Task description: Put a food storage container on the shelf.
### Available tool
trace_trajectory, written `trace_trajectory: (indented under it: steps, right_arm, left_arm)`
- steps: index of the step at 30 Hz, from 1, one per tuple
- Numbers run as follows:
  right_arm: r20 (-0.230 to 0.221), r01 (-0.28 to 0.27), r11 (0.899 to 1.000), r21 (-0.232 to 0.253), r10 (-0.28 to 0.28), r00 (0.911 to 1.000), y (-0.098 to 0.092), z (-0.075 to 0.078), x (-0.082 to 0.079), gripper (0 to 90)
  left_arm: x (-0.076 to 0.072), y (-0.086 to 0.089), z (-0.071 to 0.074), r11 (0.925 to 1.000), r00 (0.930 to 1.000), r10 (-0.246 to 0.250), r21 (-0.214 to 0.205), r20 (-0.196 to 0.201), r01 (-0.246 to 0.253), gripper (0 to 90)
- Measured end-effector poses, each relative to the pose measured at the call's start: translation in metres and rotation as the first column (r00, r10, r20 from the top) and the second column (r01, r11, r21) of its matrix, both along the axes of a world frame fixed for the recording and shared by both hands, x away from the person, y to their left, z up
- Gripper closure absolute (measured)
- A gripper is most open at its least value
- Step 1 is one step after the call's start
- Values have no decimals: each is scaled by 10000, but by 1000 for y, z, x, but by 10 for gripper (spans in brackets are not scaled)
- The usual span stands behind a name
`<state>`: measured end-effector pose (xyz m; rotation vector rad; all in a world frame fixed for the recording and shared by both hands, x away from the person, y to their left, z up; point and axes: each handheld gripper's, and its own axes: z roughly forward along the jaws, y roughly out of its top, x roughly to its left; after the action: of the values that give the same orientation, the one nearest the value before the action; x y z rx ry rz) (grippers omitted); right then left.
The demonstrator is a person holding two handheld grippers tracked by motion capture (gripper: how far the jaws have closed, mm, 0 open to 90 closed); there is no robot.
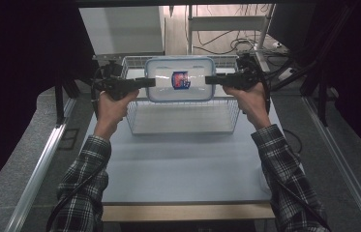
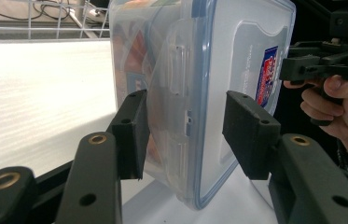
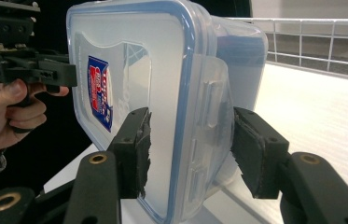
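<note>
Clear lidded box [image 1: 180,79] with blue seal and red-blue label [image 1: 180,79], held level between two grippers above a wire basket [image 1: 183,126] on a pale table [image 1: 178,169]. Left gripper [image 1: 148,82] clamped on the box's left short end, jaws either side of the side latch [image 2: 181,107], one on the lid, one on the body. Right gripper [image 1: 211,79] clamped likewise on the opposite end, over its latch [image 3: 206,121]. Left pad [image 2: 132,133] seemingly pressed to the wall; right pad [image 3: 136,149] worn and ragged, flat on the lid. Plaid sleeves [image 1: 83,188] below, nearer than both grippers.
</note>
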<state>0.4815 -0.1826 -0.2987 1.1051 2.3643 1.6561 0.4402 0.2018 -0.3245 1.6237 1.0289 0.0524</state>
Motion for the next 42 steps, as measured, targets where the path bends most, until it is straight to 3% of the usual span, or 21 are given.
trace_trajectory:
  steps: [6,8,10,12,14,21,30,32,38,42]
  right_arm:
    - [125,94,10000,19,-94,9999,2,-1,5,478]
    - [190,150,9999,71,-152,9997,3,-2,5,472]
    - [351,252,9997,6,-252,9991,4,-3,4,457]
    - [336,273,9996,-7,-273,9991,4,-4,4,452]
    - [274,400,9992,-33,-399,9988,6,-5,6,432]
    - [17,500,9987,119,-500,9987,4,-8,11,398]
    - [400,1005,9933,-571,-983,9944,9,-7,11,366]
    - [367,1042,9916,-762,-1017,9941,13,-11,11,388]
    - [233,1258,9908,-500,-1248,9919,15,-13,13,428]
    - [448,1599,9856,-544,-1575,9865,16,-10,13,440]
  left_arm:
    - [3,-1,-1,9999,9998,125,75,174,-126,499]
    - [3,-2,-1,9992,9990,279,271,345,-289,491]
    - [2,-5,-1,9968,9983,368,687,447,-399,477]
    - [2,-7,-2,9961,9982,369,786,472,-406,471]
    - [3,-14,-5,9872,9974,562,1469,446,-622,478]
    - [8,-11,-10,9941,9985,519,949,189,-535,479]
    - [10,-12,-7,9944,9981,612,858,94,-618,470]
    - [12,-13,-7,9940,9978,665,869,12,-663,434]
    - [16,-16,-4,9896,9956,930,1097,83,-933,393]
    - [18,-16,-3,9861,9924,1211,1115,237,-1230,354]
